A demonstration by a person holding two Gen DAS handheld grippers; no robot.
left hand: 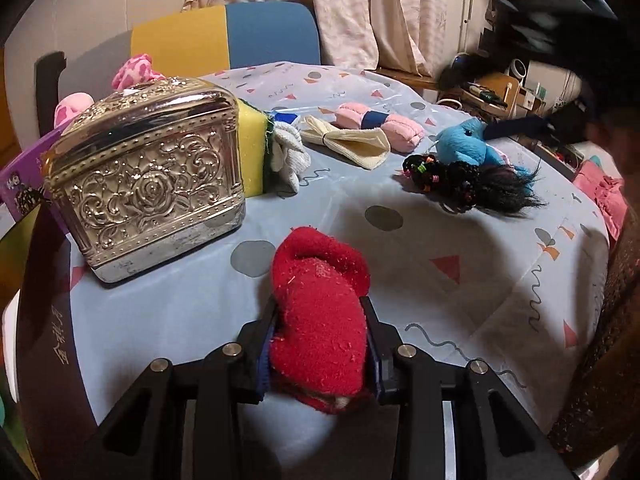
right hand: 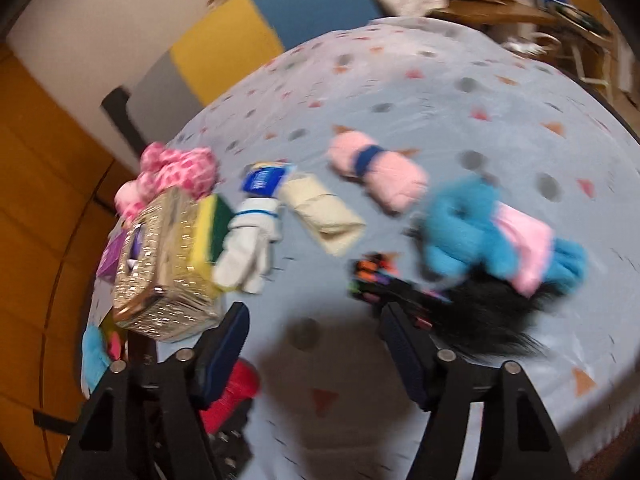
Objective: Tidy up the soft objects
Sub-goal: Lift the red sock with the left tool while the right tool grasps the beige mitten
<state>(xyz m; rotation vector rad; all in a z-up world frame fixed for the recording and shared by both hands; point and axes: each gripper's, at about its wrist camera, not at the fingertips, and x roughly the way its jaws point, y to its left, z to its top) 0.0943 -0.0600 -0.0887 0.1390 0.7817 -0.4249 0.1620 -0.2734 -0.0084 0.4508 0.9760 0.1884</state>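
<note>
My left gripper (left hand: 320, 312) is shut on a red fuzzy sock (left hand: 320, 304) and holds it over the near part of the table; the sock also shows in the right wrist view (right hand: 234, 394). My right gripper (right hand: 316, 334) is open and empty above the table; it shows as a dark blur in the left wrist view (left hand: 516, 126). On the blue patterned cloth (left hand: 400, 264) lie a pink roll with a blue band (left hand: 378, 125), a cream folded cloth (left hand: 348, 142), a white glove (left hand: 288, 156), a blue plush toy (left hand: 466, 142) and a black hair piece (left hand: 476, 186).
An ornate silver box (left hand: 148, 176) stands at the left with a yellow-green sponge (left hand: 254, 148) behind it. A pink spotted plush (left hand: 136, 70) lies beyond the box. A yellow and blue chair (left hand: 224, 36) stands behind the table. Shelves with clutter (left hand: 496, 88) stand at the far right.
</note>
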